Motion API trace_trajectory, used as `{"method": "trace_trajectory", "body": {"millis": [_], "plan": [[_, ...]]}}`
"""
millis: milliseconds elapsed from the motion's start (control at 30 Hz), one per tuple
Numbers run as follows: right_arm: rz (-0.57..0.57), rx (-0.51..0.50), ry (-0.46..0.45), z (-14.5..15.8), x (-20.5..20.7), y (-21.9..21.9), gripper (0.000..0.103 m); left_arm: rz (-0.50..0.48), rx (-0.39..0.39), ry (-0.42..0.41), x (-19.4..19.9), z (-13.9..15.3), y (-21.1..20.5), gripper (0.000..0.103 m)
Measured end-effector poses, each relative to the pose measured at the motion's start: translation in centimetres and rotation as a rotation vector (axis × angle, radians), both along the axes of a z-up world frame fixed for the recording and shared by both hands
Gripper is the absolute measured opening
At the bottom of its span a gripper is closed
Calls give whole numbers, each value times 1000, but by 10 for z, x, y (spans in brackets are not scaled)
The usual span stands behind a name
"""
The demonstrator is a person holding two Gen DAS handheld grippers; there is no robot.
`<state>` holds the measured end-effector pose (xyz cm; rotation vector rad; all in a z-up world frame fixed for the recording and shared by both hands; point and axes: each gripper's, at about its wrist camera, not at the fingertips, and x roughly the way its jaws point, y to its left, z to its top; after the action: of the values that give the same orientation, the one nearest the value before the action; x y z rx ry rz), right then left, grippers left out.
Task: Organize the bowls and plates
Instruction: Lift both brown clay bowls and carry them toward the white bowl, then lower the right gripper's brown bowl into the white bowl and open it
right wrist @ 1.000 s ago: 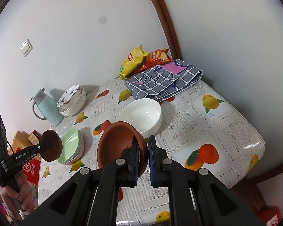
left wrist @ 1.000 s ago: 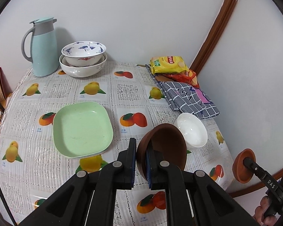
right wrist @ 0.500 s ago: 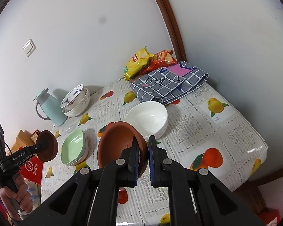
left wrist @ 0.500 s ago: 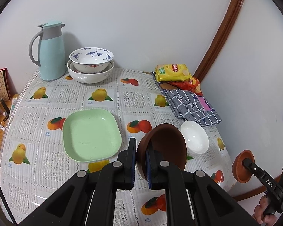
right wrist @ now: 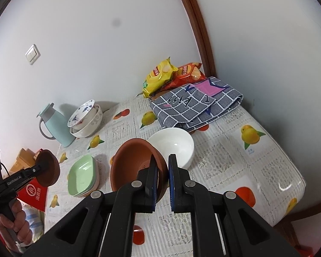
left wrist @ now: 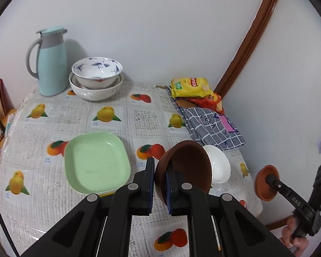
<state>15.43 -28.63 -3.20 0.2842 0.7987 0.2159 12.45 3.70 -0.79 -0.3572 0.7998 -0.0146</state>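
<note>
My left gripper (left wrist: 160,180) is shut on the rim of a dark brown bowl (left wrist: 186,167), held tilted above the table's near right part. My right gripper (right wrist: 161,177) is shut on the rim of a reddish-brown clay bowl (right wrist: 134,165), which also shows as the clay bowl (left wrist: 266,182) off the table's right edge. An empty white bowl (right wrist: 173,147) sits on the table just beyond both held bowls. Green square plates (left wrist: 96,162) are stacked mid-table. A blue-patterned bowl nests in a larger white bowl (left wrist: 96,79) at the back.
A pale blue thermos jug (left wrist: 51,62) stands at the back left by the wall. Snack bags (left wrist: 190,87) and a folded checked cloth (left wrist: 211,126) lie along the right wall. The fruit-print tablecloth (left wrist: 139,115) covers the table. A person's hand (right wrist: 12,216) holds the left gripper.
Both grippers stay shut on their bowls. The right gripper has shifted slightly, so the white bowl and the table sit a little lower and further right in its view.
</note>
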Motion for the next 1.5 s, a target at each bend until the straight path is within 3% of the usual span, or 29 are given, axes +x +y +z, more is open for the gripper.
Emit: {"method": "trace_trajectory", "body": {"millis": [600, 1167, 1500], "plan": [[11, -59, 118, -62, 77, 8, 10, -39, 0, 116, 60, -56, -12, 9], [64, -156, 236, -122, 133, 31, 10, -91, 4, 155, 95, -80, -26, 9], [96, -189, 264, -132, 148, 43, 10, -100, -12, 170, 107, -91, -25, 9]]}}
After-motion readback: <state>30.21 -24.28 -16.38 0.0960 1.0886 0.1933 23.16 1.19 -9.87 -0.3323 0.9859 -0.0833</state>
